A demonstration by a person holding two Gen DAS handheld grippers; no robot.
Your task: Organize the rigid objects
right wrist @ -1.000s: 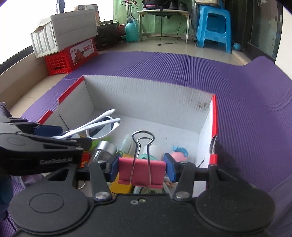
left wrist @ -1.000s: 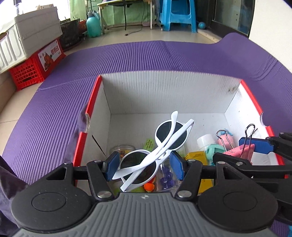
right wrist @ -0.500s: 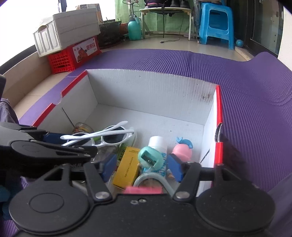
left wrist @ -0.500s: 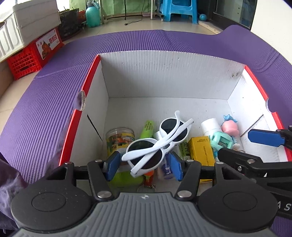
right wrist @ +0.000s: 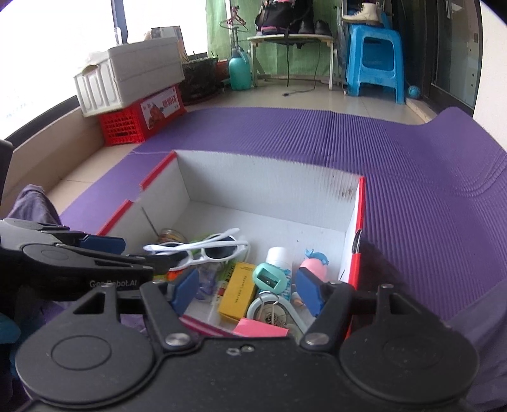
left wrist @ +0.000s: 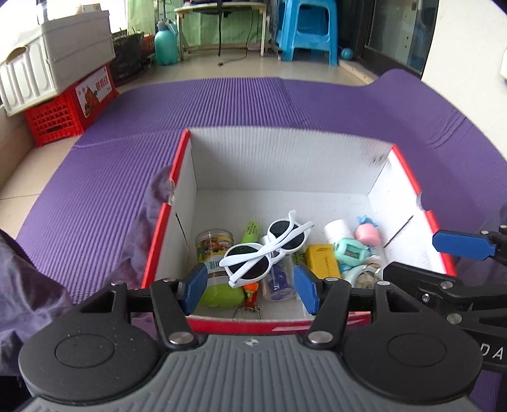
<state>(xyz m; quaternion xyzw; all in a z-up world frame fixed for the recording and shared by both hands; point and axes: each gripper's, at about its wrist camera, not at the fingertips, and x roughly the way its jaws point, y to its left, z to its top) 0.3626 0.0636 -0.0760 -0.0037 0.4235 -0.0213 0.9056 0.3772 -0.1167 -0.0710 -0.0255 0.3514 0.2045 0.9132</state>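
Observation:
White sunglasses lie loose on top of several small items inside the red-rimmed white cardboard box. My left gripper hangs open above the box's near rim, its pads apart from the glasses below. The right gripper hovers over the near right corner, jaws opening, nothing between them. A pink binder clip lies in the box just below it, partly hidden by the gripper body.
Also in the box are a yellow carton, teal sharpener, pink toy, white bottle and jar. The box stands on a purple mat. Red crate and blue stool stand beyond.
The sunglasses left the left pads and the pink clip left the right pads; both now lie in the box. Both grippers rose and drew back, and the right jaws widened.

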